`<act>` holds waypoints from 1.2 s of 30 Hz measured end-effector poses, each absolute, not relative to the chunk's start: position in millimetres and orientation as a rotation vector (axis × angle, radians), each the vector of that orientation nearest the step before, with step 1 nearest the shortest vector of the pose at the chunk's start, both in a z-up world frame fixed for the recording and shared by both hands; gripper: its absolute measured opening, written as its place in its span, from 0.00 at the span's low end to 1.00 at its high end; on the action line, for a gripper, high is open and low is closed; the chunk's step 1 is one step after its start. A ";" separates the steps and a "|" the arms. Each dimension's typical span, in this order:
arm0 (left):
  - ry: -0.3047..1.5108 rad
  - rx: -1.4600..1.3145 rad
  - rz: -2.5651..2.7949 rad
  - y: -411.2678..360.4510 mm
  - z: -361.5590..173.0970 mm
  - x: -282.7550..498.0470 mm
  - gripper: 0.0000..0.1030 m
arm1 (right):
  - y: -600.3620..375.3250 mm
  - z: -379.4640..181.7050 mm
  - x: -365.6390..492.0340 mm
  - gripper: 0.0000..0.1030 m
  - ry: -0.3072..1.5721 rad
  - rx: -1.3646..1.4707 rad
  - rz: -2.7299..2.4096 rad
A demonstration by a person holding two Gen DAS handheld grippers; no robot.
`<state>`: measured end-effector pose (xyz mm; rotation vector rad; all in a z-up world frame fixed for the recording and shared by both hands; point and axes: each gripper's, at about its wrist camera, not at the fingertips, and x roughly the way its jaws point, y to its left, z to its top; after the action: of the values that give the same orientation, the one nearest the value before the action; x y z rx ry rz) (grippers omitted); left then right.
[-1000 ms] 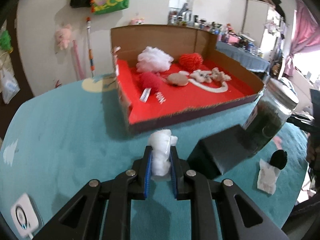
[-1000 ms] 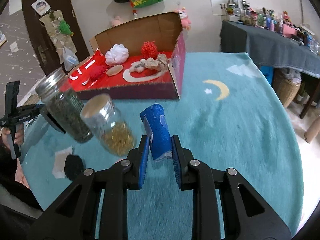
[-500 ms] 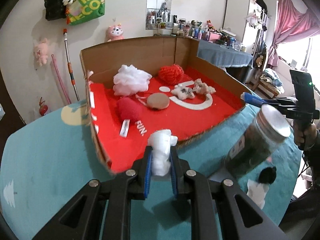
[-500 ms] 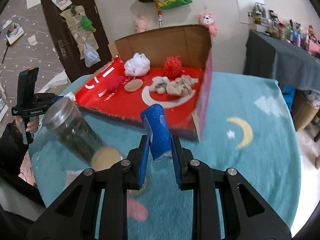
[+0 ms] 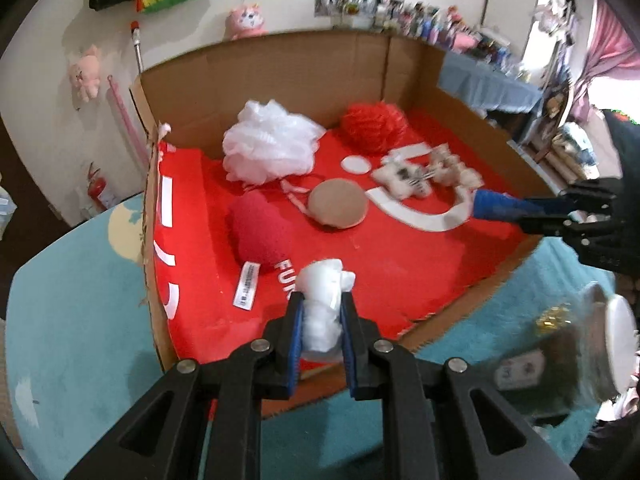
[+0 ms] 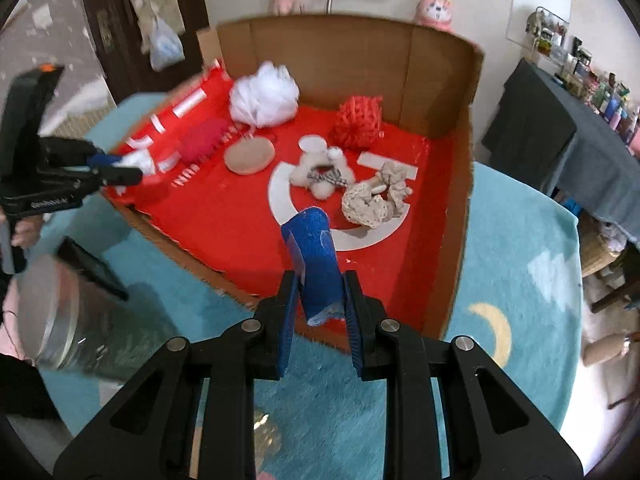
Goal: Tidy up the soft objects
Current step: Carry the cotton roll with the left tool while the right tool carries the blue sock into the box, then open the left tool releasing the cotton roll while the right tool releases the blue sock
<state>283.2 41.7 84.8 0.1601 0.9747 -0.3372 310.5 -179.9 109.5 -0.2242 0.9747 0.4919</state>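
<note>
Left gripper (image 5: 320, 312) angled down over the cardboard box (image 5: 280, 64) near-left edge, clamped on white fluffy wad (image 5: 325, 284). Right gripper (image 6: 320, 300) angled down over box's near-right edge, clamped on blue roll (image 6: 314, 252). Inside box: white pouf (image 5: 268, 148), red pouf (image 5: 374, 126). Glass jar (image 6: 68, 320) just outside box front.

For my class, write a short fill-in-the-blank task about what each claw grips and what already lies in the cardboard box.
1. The left claw is shut on a soft wad coloured ____.
2. The right claw grips a rolled cloth coloured ____.
3. The lining of the cardboard box is ____.
4. At the back of the box, beside the white mesh puff, sits a puff coloured ____.

Missing words: white; blue; red; red
</note>
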 end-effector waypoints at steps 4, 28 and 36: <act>1.034 0.185 -0.293 39.3 72.3 296.0 0.18 | -170.2 98.4 327.2 0.21 1.039 -0.279 0.458; 1.107 0.245 -0.243 31.0 49.1 320.8 0.30 | -149.8 75.5 348.6 0.22 1.147 -0.443 0.362; 1.066 0.218 -0.266 33.3 54.7 315.2 0.55 | -148.6 76.5 344.6 0.25 1.143 -0.450 0.364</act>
<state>315.2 33.3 54.7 0.2179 1.0657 -0.2655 344.6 -148.6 76.5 -0.4502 1.1432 0.3639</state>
